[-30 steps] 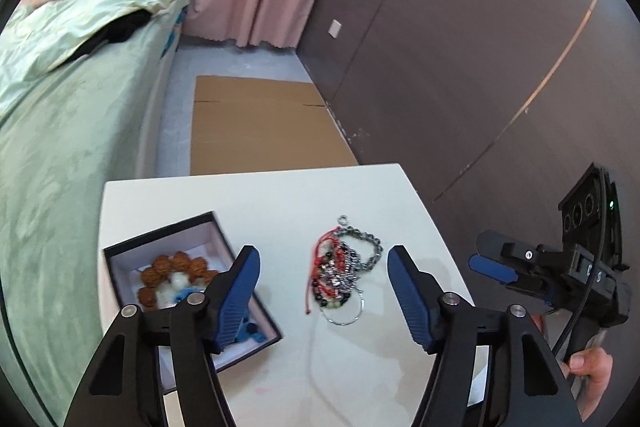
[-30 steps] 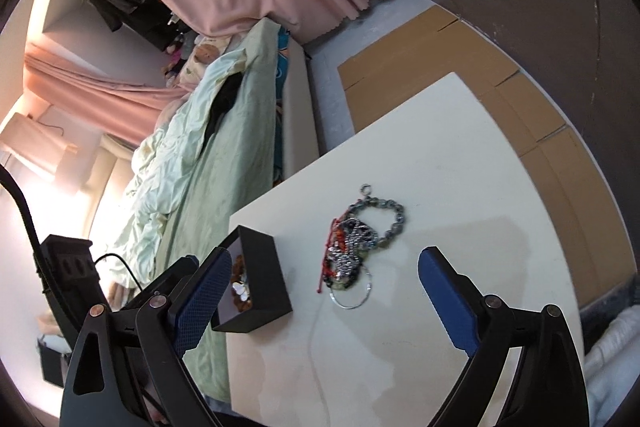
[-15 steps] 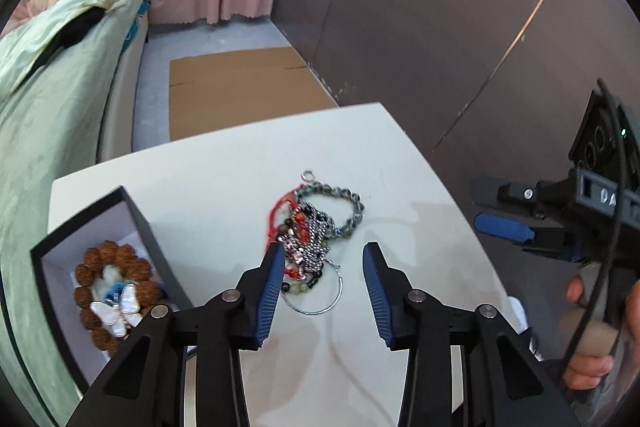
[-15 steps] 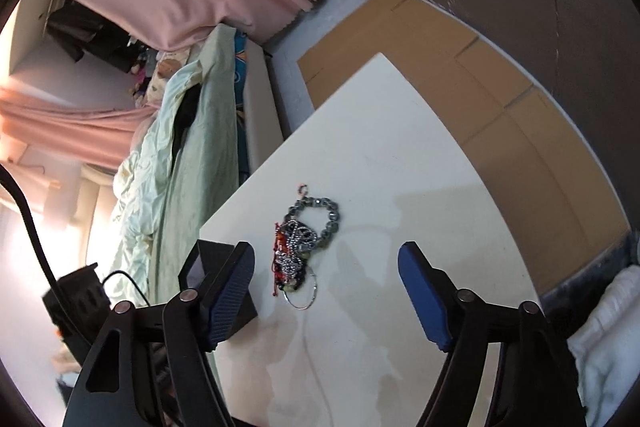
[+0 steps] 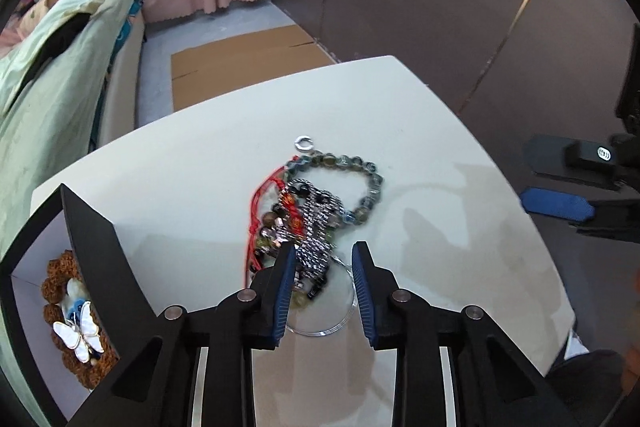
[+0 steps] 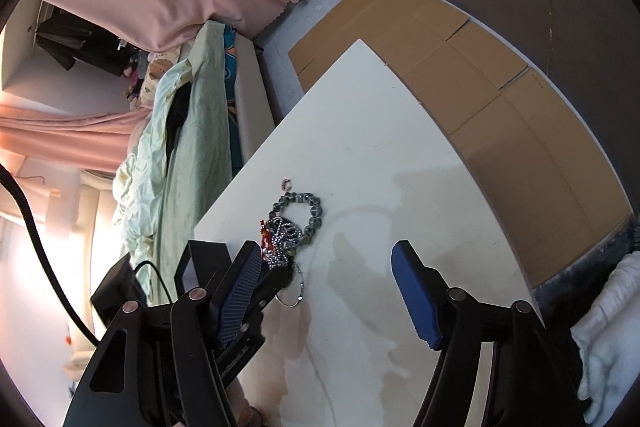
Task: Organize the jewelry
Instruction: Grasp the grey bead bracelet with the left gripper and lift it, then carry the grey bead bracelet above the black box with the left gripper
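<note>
In the left wrist view, the left tool point(image 5: 323, 269) sits low over a tangled heap of jewelry point(image 5: 310, 217) in the middle of the white tabletop point(image 5: 400, 115). Its jaws have just been closing; a silver braided chain point(image 5: 318, 227) lies between the blue pads, which do not yet press on it, so the tool is unclenched. An open black box point(image 5: 92, 259) at the left holds a brown bead bracelet point(image 5: 60, 307) and a white butterfly piece point(image 5: 78, 339).

In the right wrist view, the right tool point(image 6: 326, 293) hangs beside the heap with nothing between its pads. Its jaws have just been closing but stand released. A bed point(image 6: 188, 155) lies beyond the tabletop.
</note>
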